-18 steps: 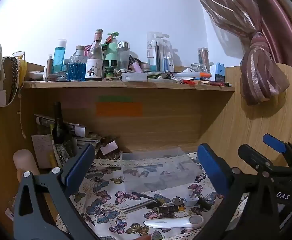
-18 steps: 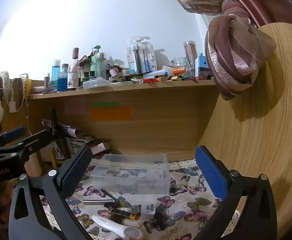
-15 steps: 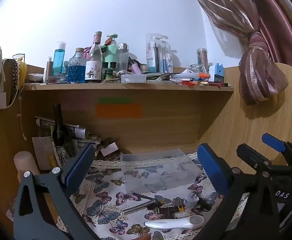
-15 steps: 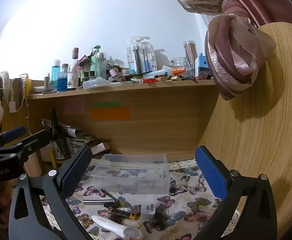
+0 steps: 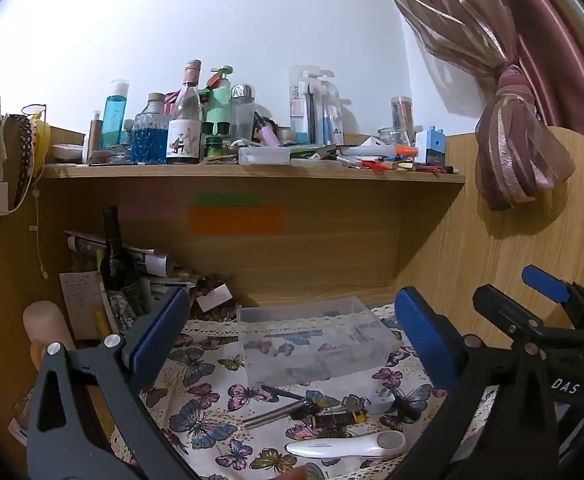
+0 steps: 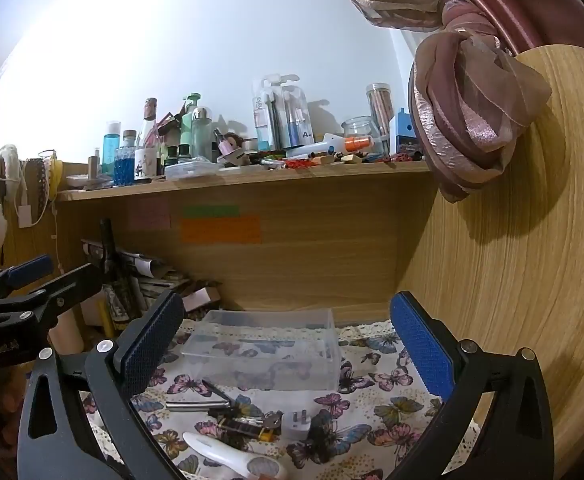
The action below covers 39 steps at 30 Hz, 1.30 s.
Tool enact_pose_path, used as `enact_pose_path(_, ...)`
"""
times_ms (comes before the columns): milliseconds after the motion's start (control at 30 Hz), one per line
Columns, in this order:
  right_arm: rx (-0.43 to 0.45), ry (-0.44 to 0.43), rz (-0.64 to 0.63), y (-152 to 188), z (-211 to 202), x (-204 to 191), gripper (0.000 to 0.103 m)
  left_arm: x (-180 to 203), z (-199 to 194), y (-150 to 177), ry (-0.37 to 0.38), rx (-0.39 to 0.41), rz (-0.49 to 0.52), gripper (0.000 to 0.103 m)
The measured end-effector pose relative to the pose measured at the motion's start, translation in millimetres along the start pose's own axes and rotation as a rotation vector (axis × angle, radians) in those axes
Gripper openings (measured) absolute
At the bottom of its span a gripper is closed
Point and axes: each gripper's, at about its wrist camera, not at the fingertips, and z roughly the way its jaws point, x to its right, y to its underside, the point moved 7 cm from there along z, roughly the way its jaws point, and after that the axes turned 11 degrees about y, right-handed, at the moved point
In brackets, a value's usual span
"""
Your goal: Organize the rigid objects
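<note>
Item: clear plastic bin (image 5: pixel 312 344), the landmark for this entry, standing on the butterfly-print cloth (image 5: pixel 196 380) below the cluttered shelf (image 5: pixel 252 171); it looks empty or nearly so, though its clear walls make that hard to confirm. Loose stock, all on the near side of the bin and none yet inside it: a metal rod (image 5: pixel 272 416) closest to the bin's front wall, a bunch of keys (image 6: pixel 270 420) and a white plug adapter (image 6: pixel 295 424) a little nearer to you, a dark lighter-like piece (image 6: pixel 240 426) beside the keys, and a white oblong handheld device (image 5: pixel 344 446) nearest of all. Tools: your left gripper (image 5: pixel 292 332) stands with jaws spread wide and nothing between them, hanging above the cloth short of the bin; your right gripper (image 6: pixel 288 340) likewise stands wide and empty, just to the right of the left one. Step in hand, by judgement: the start, with no piece taken up. Next move, by judgement: tip one gripper down toward the items before the bin, straddle a single piece across its narrow width, and close only once both pads flank it; the rod and keys lie close together, so pick cleanly to avoid dragging a neighbour.
</note>
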Motion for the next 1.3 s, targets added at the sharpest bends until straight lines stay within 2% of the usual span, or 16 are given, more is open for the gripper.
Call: enact_pose_path(1300, 0.011, 0.002, 0.006, -2.0, -1.2, 4.1, 0.103, 5.1, 2.0, 0.3, 0.018, 0.003, 0.016, 0.103)
